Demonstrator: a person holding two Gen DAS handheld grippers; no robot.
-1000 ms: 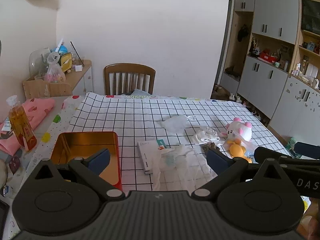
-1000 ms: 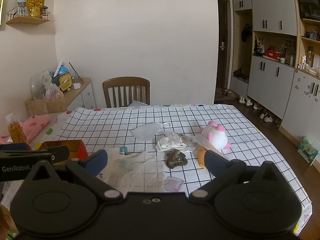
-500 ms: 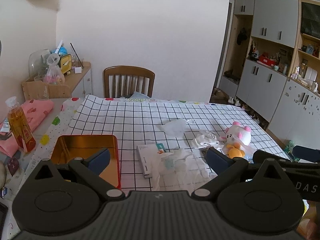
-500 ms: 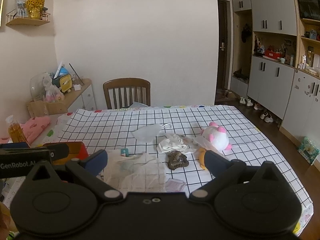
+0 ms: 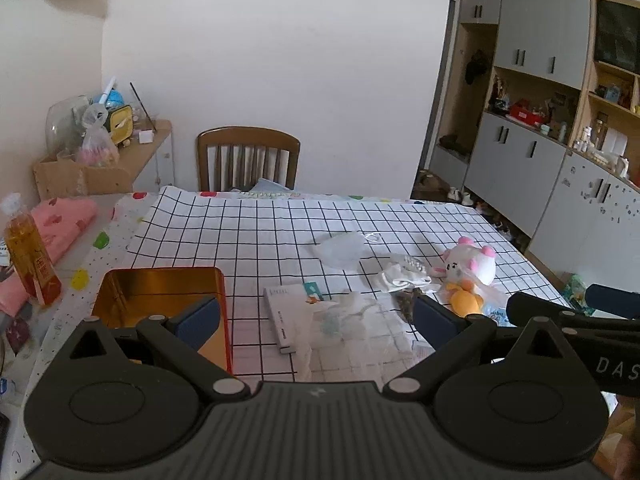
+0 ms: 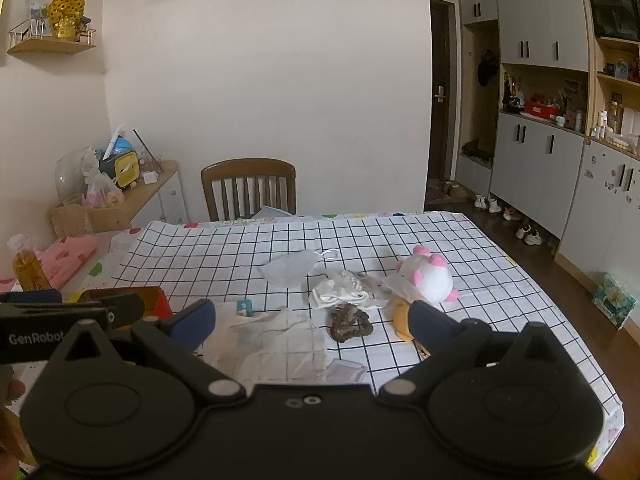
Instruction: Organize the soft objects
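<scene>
In the left wrist view, the left gripper (image 5: 316, 314) hangs above the near edge of a table covered by a black-and-white checked tablecloth (image 5: 248, 236), its jaws spread wide and holding nothing. A gold tin (image 5: 160, 300) with red outer walls sits open at the near left. To the right of the tin lie a thin white booklet (image 5: 282, 312), crumpled clear plastic wrap (image 5: 352, 320), a white face mask (image 5: 344, 246), a bundle of white cloth (image 5: 400, 278), and farthest from the tin, a pink-and-white plush toy (image 5: 472, 264) beside an orange plush piece (image 5: 464, 302). In the right wrist view, the right gripper (image 6: 312, 320) is likewise released and empty, hovering short of a dark scrunchie (image 6: 350, 322), which sits well right of the tin. A sensible approach, judging from this layout, is to lower one gripper squarely over a single soft item, pinch its bulk rather than a loose edge, and carry it to the tin without dragging the plastic wrap.
</scene>
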